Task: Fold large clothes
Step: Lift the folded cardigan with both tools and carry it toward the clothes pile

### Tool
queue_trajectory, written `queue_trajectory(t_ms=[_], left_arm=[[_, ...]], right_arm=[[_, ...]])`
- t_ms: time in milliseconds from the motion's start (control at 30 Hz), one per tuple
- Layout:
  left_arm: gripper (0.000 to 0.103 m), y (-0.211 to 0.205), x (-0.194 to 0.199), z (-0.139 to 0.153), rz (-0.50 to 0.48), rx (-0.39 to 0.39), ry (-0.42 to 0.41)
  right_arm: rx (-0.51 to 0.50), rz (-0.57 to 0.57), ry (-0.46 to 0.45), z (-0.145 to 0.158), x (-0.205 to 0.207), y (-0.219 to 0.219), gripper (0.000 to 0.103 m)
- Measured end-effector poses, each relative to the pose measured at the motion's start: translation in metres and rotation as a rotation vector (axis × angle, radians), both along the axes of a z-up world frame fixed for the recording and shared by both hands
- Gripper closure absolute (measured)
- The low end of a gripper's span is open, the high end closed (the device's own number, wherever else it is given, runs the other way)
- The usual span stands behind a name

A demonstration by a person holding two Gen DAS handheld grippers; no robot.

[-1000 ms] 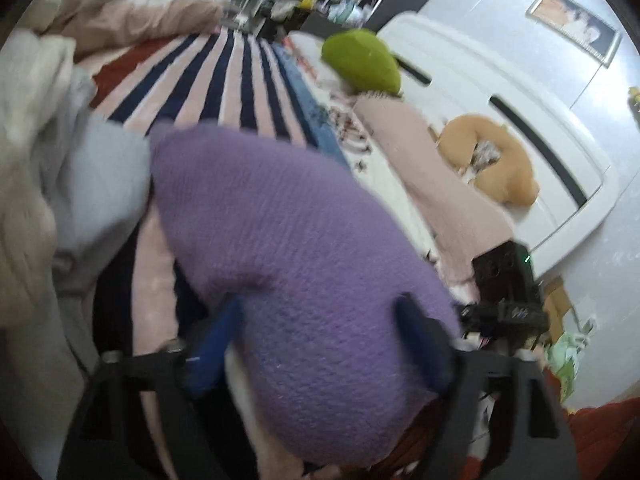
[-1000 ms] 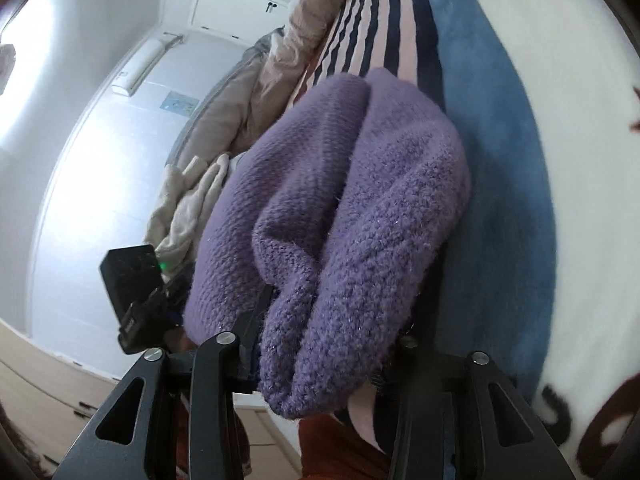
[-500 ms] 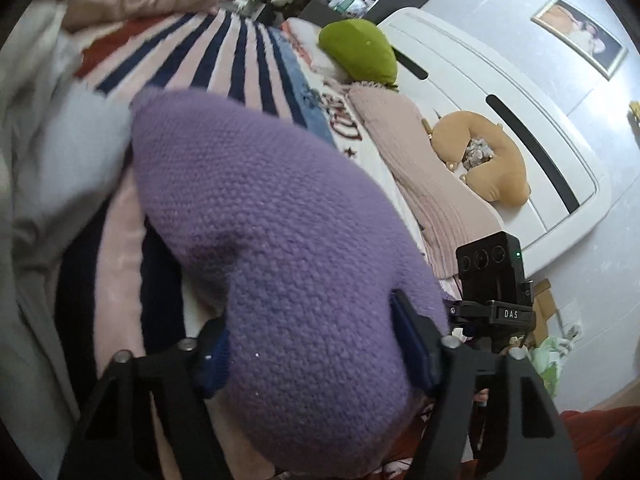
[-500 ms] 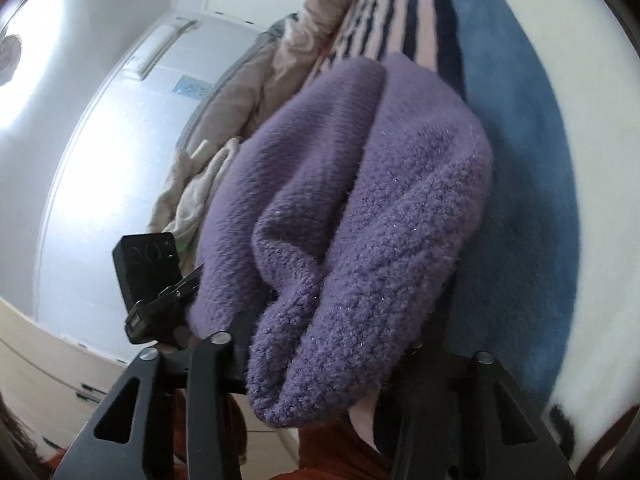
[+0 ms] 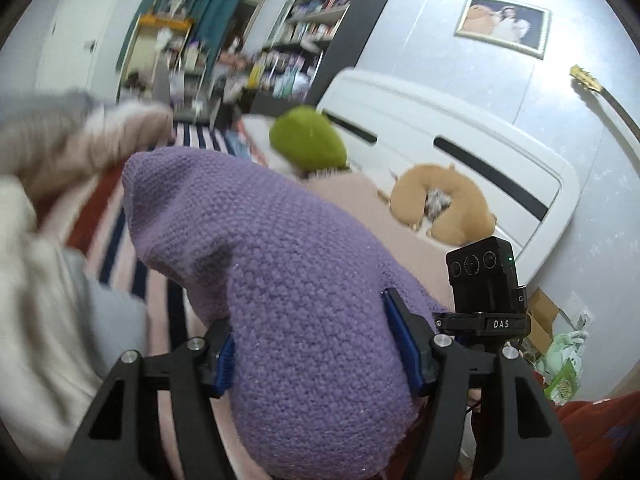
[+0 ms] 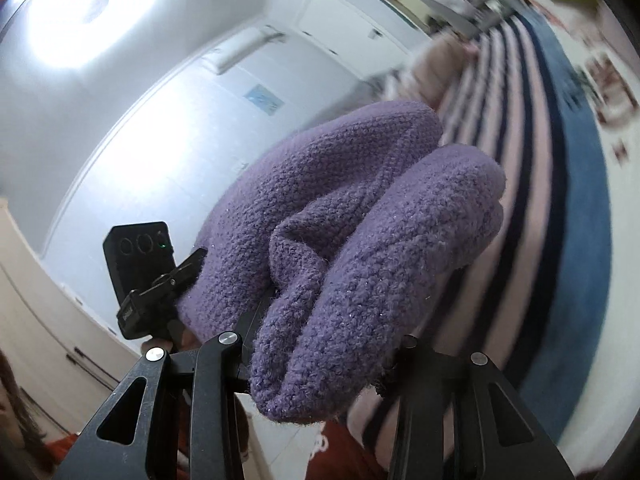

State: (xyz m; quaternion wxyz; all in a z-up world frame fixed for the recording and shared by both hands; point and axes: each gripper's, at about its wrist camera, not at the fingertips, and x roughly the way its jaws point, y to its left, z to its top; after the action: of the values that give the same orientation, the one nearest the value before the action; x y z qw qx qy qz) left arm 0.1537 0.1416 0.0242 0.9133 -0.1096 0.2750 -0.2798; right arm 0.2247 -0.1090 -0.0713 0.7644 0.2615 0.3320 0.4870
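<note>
The room is evenly bright. A ceiling light (image 6: 66, 12) blows out to white glare and washes the wall below. Shelves (image 5: 296, 36) and the striped bedcover (image 6: 532, 184) smear with motion blur; the fisheye bends everything toward dark corners.

A purple knit sweater (image 5: 288, 264) above a pink-and-navy striped blanket (image 6: 532, 216), near a green cushion (image 5: 308, 144).

The sweater (image 5: 304, 304) hides the left gripper's (image 5: 316, 340) fingertips and much of the bed behind it. The shelves (image 5: 296, 40) and the clothes pile (image 5: 48, 184) are blurred. The right gripper's (image 6: 320, 352) pads are buried in knit.
</note>
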Motion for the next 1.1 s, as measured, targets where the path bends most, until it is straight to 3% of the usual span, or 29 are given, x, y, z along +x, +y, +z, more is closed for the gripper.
queue_trajectory(t_ms=[267, 533, 700, 867, 1000, 1100], left_arm=[[0.042, 0.081, -0.025, 0.080, 0.116, 0.044, -0.165], [0.042, 0.185, -0.049, 0.112, 0.267, 0.072, -0.181], [0.041, 0.243, -0.050, 0.099, 0.307, 0.091, -0.113], [0.036, 0.295, -0.028, 0.043, 0.366, 0.088, 0.057], [0.035, 0.310, -0.021, 0.036, 0.372, 0.019, 0.058], [0.035, 0.313, -0.018, 0.045, 0.393, 0.025, 0.036]], right_arm=[[0.030, 0.075, -0.164, 0.076, 0.011, 0.086, 0.070], [0.037, 0.174, -0.191, 0.102, 0.020, 0.206, 0.070], [-0.014, 0.232, -0.158, 0.094, 0.027, 0.272, 0.071], [-0.137, 0.274, -0.066, 0.051, 0.042, 0.314, 0.071], [-0.078, 0.304, 0.033, 0.024, 0.049, 0.314, 0.071], [-0.096, 0.279, -0.042, 0.044, 0.039, 0.323, 0.071]])
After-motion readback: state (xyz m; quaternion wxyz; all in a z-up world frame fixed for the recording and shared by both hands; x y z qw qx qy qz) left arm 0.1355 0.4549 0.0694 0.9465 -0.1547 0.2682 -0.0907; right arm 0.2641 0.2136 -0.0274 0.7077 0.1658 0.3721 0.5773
